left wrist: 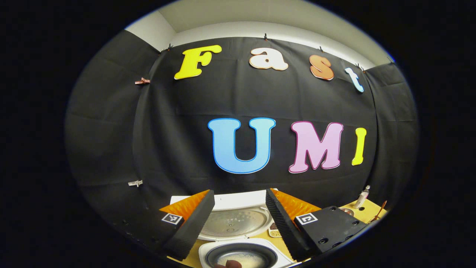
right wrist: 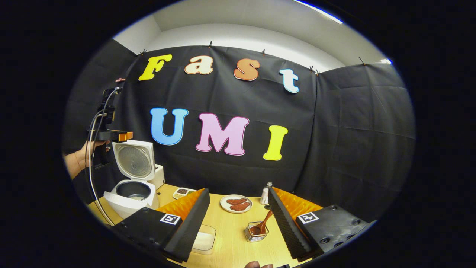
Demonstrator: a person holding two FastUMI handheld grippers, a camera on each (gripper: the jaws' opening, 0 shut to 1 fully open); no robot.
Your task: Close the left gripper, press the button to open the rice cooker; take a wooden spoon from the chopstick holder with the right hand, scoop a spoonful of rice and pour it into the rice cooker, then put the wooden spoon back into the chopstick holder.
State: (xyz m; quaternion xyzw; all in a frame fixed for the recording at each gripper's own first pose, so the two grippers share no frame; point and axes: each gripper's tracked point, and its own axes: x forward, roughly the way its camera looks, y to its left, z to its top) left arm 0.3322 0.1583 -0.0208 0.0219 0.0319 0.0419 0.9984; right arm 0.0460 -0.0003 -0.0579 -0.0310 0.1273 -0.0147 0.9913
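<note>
The white rice cooker (right wrist: 130, 197) stands at the table's left with its lid (right wrist: 134, 160) raised upright; some rice lies in its dark pot (left wrist: 241, 257). My left gripper (left wrist: 238, 216) hovers open above the cooker, nothing between its fingers; in the right gripper view it (right wrist: 111, 136) hangs beside the raised lid, held by a hand (right wrist: 83, 156). The wooden spoon (right wrist: 263, 222) stands tilted in the wire chopstick holder (right wrist: 254, 232). My right gripper (right wrist: 238, 219) is open above the table, the holder just ahead between its fingers. A clear box of rice (right wrist: 203, 238) lies by its left finger.
A plate with reddish food (right wrist: 236, 203), a small shaker (right wrist: 264, 194) and a divided dish of grains (right wrist: 183, 192) stand toward the back of the wooden table (right wrist: 230, 245). A cable (right wrist: 93, 175) hangs from the left gripper past the cooker.
</note>
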